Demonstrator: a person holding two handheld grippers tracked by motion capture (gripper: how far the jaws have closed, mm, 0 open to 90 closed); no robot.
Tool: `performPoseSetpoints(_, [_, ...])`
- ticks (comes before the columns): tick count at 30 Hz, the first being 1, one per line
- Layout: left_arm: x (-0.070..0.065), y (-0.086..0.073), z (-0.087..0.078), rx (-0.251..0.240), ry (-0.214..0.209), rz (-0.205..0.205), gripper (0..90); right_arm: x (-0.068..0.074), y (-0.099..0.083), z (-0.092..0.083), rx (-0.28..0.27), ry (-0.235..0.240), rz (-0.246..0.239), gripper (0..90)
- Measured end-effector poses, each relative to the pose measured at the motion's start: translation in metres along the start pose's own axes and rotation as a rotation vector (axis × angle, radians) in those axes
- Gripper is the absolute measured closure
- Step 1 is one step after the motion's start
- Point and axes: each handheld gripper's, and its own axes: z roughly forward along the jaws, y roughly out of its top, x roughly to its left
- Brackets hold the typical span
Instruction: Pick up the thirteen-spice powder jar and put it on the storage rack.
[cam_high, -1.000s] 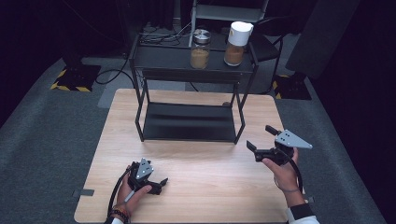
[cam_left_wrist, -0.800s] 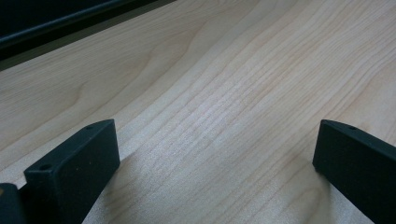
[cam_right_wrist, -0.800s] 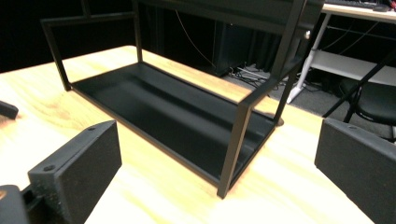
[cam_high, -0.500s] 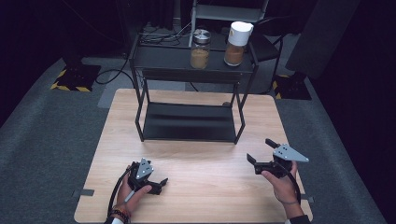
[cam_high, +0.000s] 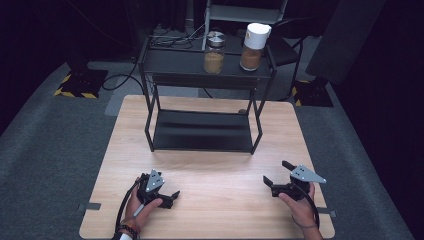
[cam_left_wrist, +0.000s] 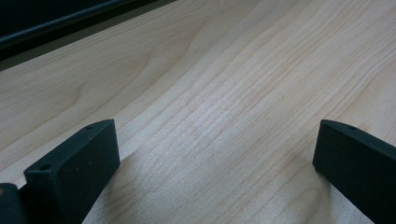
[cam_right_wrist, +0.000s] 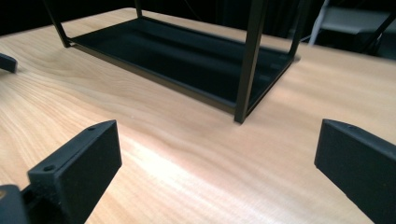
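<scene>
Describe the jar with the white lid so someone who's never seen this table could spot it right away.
Start at the black two-tier rack standing on the far half of the wooden table. On its top shelf stand two jars of brown powder, side by side. The white-lidded jar is the right one, with a tall white cap, whereas its neighbour has a flat metal lid.

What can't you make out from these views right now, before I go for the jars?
- Metal-lidded jar, high view: too small to tell what the brown fill is.
- White-capped jar, high view: same.
- Small round thing behind the rack, high view: too small to identify.
- Table, left gripper view: the edges crop everything else.
</scene>
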Motion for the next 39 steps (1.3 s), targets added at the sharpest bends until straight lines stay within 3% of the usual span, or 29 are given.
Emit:
performPoseSetpoints(13, [0.000,0.000,0.000,0.000,0.001,-0.001,0.4,0.006,-0.019,0.001,0.085,-0.020,-0.001,0.5])
performPoseSetpoints(16, [0.000,0.000,0.000,0.000,0.001,-0.001,0.4,0.008,-0.019,0.005,0.123,-0.024,-0.020,0.6])
performPoseSetpoints(27, [0.000,0.000,0.000,0.000,0.001,-0.001,0.4,0.011,-0.027,0.006,0.168,-0.040,-0.002,0.6])
performPoseSetpoints(39, [-0.001,0.000,0.000,0.000,0.002,-0.002,0.4,0.009,-0.023,0.008,0.223,-0.027,-0.001,0.6])
